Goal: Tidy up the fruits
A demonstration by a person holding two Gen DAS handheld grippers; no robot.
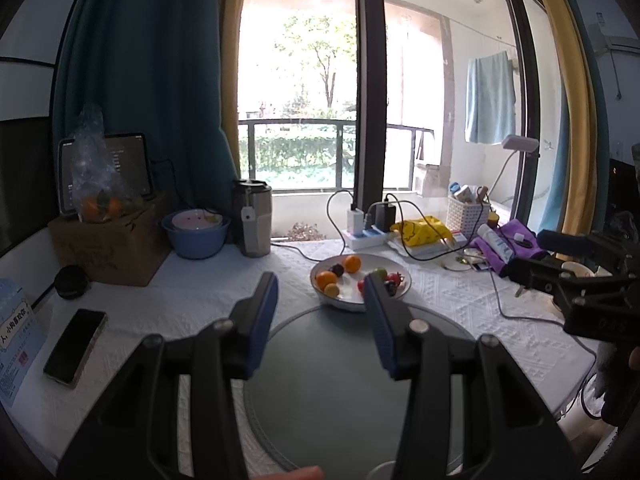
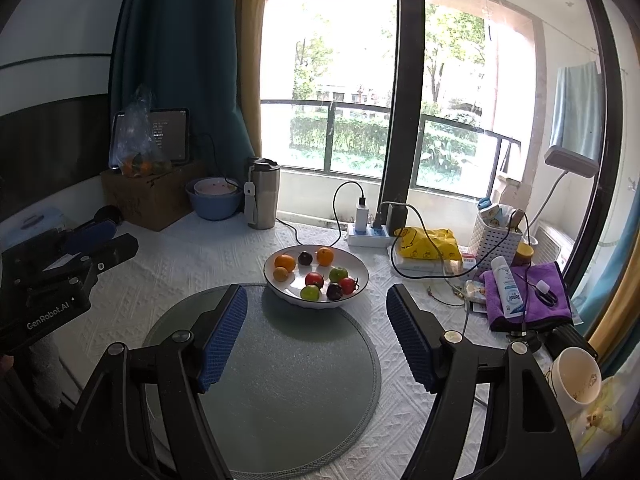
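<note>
- White ceramic forms the shallow fruit bowl [image 2: 316, 270], which is set on the quilted white tablecloth [image 2: 192, 256] just past the far edge of a round grey-green placemat [image 2: 288, 368], its near rim overlapping the mat.
- Inside the bowl, three orange citrus fruits [image 2: 285, 262] are grouped on the left and far side, with a dark plum [image 2: 305, 258] between two of them.
- On the near right side of the bowl, a red tomato [image 2: 314, 279], two green fruits [image 2: 338, 274], a second red tomato [image 2: 347, 285] and another dark plum [image 2: 334, 291] are seen lying close together.
- The left gripper [image 1: 320, 300] is held above the placemat, its blue-padded fingers [image 1: 264, 316] moderately apart with nothing between them; the bowl is seen just beyond its right finger.
- The right gripper [image 2: 316, 316] is held over the near part of the mat, its blue pads [image 2: 224, 336] spread wide and empty, with the bowl seen beyond and between the tips.
- To the far left, a cardboard box [image 2: 154, 196] is seen bearing a tablet [image 2: 168, 136] and a clear bag of oranges [image 2: 138, 160]; a blue bowl [image 2: 214, 202] and a steel tumbler [image 2: 262, 194] stand to its right.
- To the right, a power strip [image 2: 368, 236], a yellow bag [image 2: 428, 244], a white basket [image 2: 496, 236] and a purple cloth [image 2: 532, 296] are found.
- A phone [image 1: 75, 346] lies at the near left of the table.
</note>
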